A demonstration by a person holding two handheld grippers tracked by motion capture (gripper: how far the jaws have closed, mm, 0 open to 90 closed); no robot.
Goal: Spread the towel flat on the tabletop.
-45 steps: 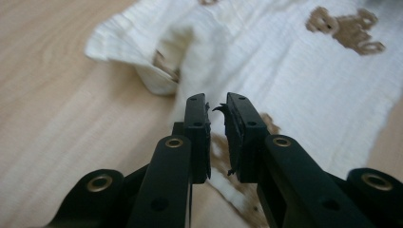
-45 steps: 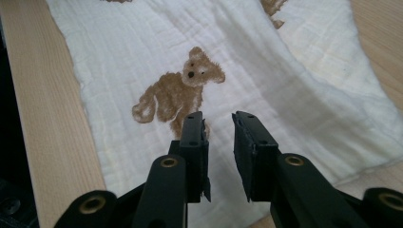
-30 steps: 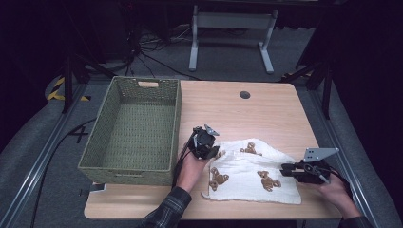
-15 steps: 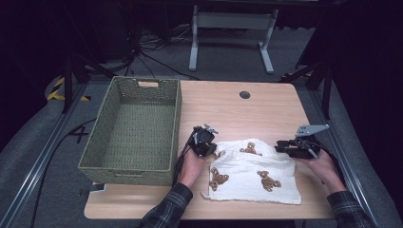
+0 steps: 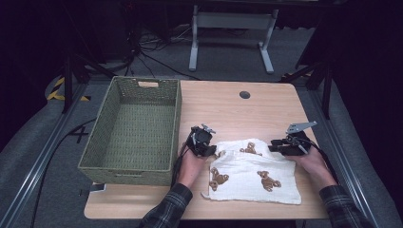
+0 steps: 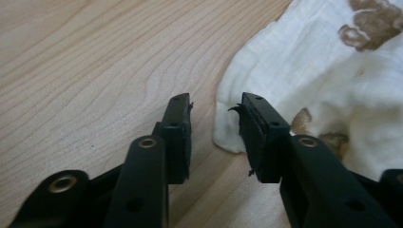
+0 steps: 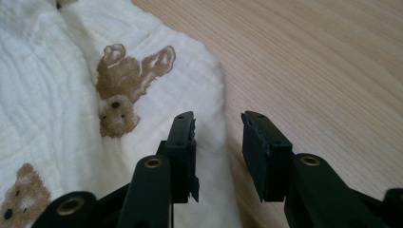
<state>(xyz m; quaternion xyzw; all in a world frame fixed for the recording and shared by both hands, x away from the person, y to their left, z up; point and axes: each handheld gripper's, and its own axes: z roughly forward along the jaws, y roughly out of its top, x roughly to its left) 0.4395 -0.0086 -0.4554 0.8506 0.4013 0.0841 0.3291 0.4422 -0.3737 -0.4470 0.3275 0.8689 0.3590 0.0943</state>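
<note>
Cloth (image 5: pixel 254 173): cream, soft crinkled weave printed with brown teddy bears, roughly rectangular, lying rumpled and flat on pale wood-grain table (image 5: pixel 228 107), near front edge, right of woven olive basket (image 5: pixel 138 128) with rectangular walls and cut-out handle. Left gripper (image 5: pixel 203 141) at cloth's upper-left corner; black jaws parted, having just been opening, straddling that rounded corner without pressing it. Right gripper (image 5: pixel 285 145) at cloth's upper-right edge; jaws likewise apart and just opening, one over fabric, other over bare wood, nothing clamped.
</note>
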